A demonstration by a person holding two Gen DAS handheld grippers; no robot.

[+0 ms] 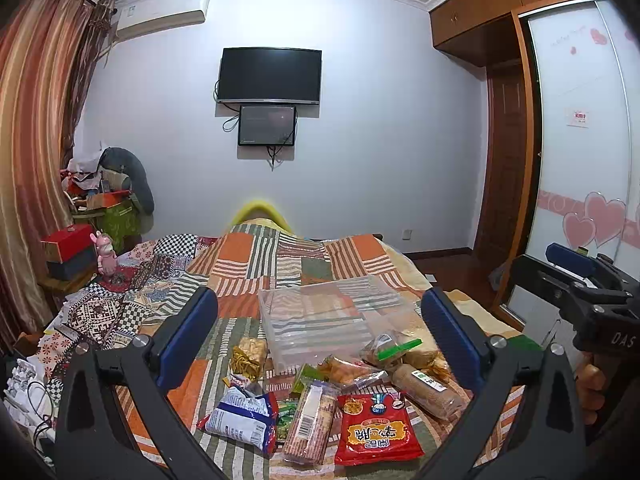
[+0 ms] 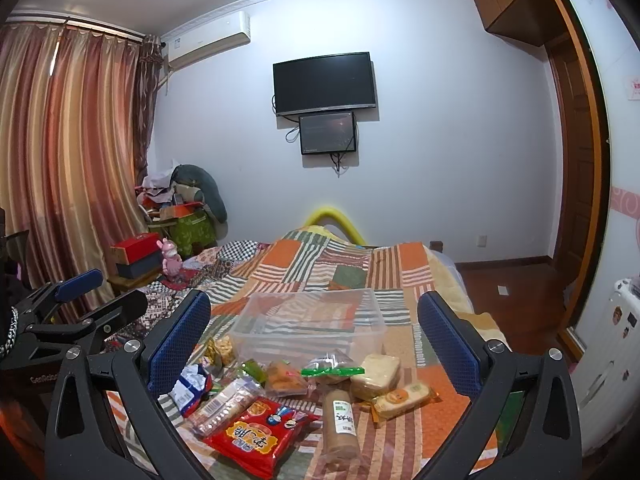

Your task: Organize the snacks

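Observation:
A clear plastic bin (image 1: 320, 320) (image 2: 308, 326) stands empty on the patchwork bedspread. Several snack packs lie in front of it: a red bag (image 1: 376, 432) (image 2: 260, 434), a striped cracker sleeve (image 1: 312, 420) (image 2: 224, 402), a blue-white bag (image 1: 244, 414) (image 2: 190, 388), a brown biscuit roll (image 1: 426, 390) (image 2: 340, 420), a green-clipped bag (image 1: 390, 348) (image 2: 332, 368). My left gripper (image 1: 320, 336) is open and empty above the pile. My right gripper (image 2: 316, 340) is open and empty too; it also shows at the right in the left wrist view (image 1: 576, 264).
The bed (image 2: 400, 272) fills the middle. A side table with red and dark boxes (image 2: 136, 258) and a pink toy (image 2: 172, 260) stands left, by the curtain. Wooden floor (image 2: 520, 288) and a wardrobe (image 1: 580, 140) lie to the right.

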